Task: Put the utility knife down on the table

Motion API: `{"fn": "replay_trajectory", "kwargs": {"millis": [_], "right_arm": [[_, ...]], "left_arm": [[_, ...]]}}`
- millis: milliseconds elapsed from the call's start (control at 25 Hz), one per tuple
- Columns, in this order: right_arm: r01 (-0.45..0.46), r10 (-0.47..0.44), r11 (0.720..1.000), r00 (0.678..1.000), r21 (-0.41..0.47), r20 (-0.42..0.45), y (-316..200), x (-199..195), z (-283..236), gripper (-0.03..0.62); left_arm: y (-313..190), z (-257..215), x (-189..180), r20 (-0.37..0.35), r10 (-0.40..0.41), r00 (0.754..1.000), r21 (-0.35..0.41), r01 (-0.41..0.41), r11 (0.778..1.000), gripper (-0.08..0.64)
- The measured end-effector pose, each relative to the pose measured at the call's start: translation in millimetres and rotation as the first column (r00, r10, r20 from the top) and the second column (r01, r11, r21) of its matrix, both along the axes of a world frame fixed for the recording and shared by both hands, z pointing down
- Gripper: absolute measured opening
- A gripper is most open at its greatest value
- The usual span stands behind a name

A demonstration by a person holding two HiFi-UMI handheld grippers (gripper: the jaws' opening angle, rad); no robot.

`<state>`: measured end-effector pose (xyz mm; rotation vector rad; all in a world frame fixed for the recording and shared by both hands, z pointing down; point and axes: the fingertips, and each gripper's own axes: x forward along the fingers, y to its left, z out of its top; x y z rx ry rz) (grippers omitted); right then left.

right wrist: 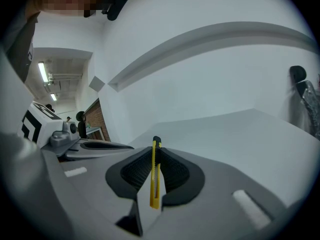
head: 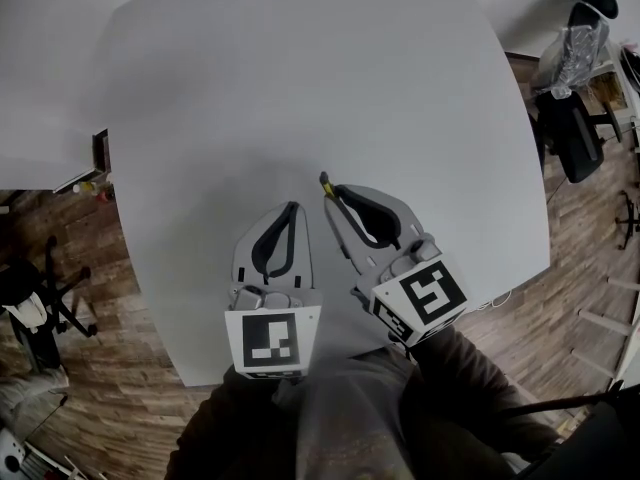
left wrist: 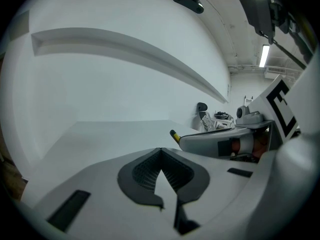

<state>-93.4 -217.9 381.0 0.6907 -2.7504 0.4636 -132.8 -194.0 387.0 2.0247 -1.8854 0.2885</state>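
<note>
A slim yellow utility knife (right wrist: 154, 176) with a black tip stands on edge between the ribbed pads of my right gripper (right wrist: 156, 156), which is shut on it. In the head view its tip (head: 324, 181) pokes out past the right gripper (head: 335, 196), held over the white table (head: 300, 88). From the left gripper view the knife's tip (left wrist: 174, 134) shows at the front of the right gripper's jaws. My left gripper (left wrist: 161, 154) is shut with nothing in it and sits just left of the right one (head: 291, 211).
The white table stretches far ahead and to both sides; its near edge (head: 200, 373) is close to the person's body. Black office chairs (head: 575, 133) stand on the wood floor at the right, and another chair base (head: 40, 298) at the left.
</note>
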Motion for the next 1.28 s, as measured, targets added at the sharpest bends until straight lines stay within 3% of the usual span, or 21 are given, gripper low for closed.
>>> {"fn": "replay_trajectory", "kwargs": {"millis": [440, 680, 960, 1280], "right_arm": [[0.007, -0.008, 0.999, 1.000, -0.044, -0.024, -10.6, -15.5, 25.6, 0.052], [0.009, -0.010, 0.999, 1.000, -0.048, -0.020, -2.2, 5.4, 33.9, 0.052], [0.008, -0.014, 0.996, 0.998, -0.094, -0.063, -21.9, -26.1, 54.0, 0.052], [0.000, -0.010, 0.994, 0.996, -0.107, -0.088, -26.6, -27.4, 69.4, 0.052]], "left_arm": [[-10.3, 22.1, -13.8, -0.014, -0.004, 1.000, -0.038, 0.003, 0.999, 0.003], [-2.2, 28.0, 7.8, -0.007, -0.005, 1.000, -0.034, 0.004, 0.999, 0.002], [-22.7, 44.3, -26.8, -0.038, -0.015, 0.999, -0.074, 0.012, 0.997, 0.002], [-28.1, 57.1, -28.9, -0.056, -0.014, 0.998, -0.091, 0.009, 0.996, 0.002]]}}
